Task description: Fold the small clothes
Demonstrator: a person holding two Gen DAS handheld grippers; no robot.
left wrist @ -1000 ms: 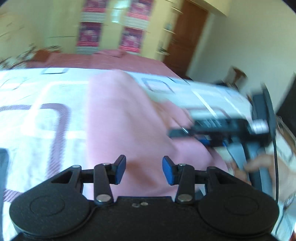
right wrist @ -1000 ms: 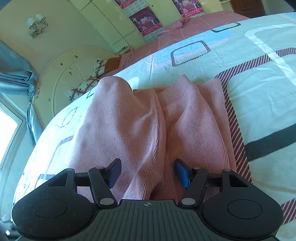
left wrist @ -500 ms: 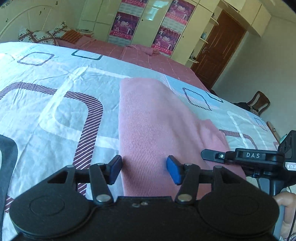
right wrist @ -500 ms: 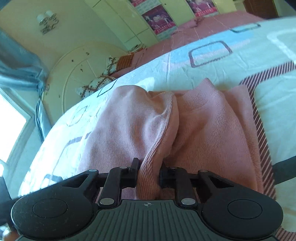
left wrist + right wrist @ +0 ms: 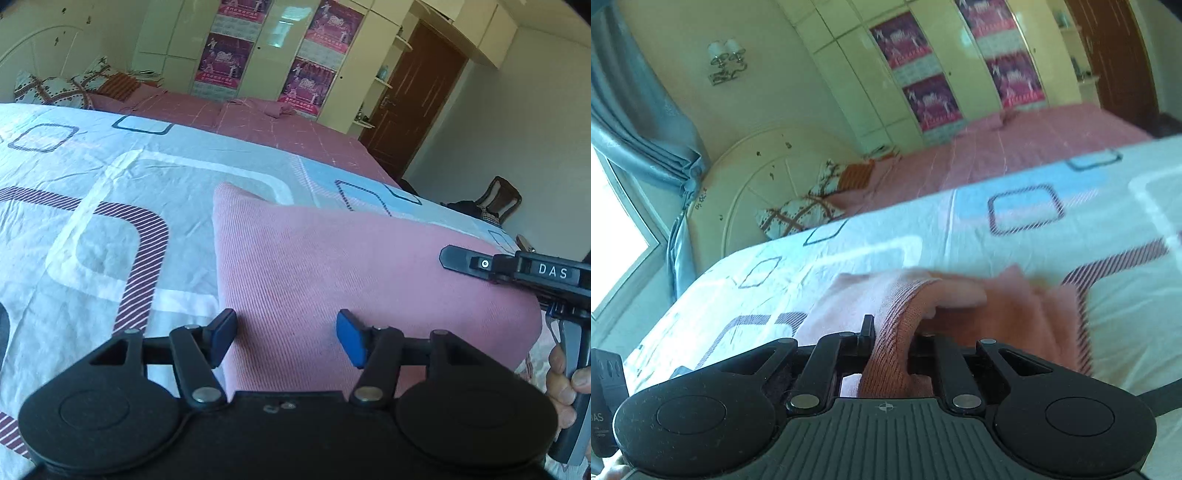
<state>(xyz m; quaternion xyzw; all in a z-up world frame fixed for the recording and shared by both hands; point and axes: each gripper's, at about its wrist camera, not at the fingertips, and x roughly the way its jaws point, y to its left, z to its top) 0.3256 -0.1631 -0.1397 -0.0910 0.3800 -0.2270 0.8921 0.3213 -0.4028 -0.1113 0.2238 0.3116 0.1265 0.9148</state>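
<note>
my right gripper (image 5: pixel 890 341), low centre of its frame, has just closed on a fold of the pink cloth (image 5: pixel 351 266) on the bed (image 5: pixel 110 206). my left gripper (image 5: pixel 286 338) tilts down, jaws apart, straddling the cloth's near left edge.

Left gripper (image 5: pixel 286 338) hovering, jaws parted, gripping nothing. Right gripper (image 5: pixel 890 338) pinching a fabric fold, jaws having just been closing; hand (image 5: pixel 563 384) wrapping its handle.

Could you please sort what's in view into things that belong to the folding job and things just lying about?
Job: pink garment; right gripper clamped on its fold; left gripper open at its edge.

Lying about: pillows; chair; bedsheet.
</note>
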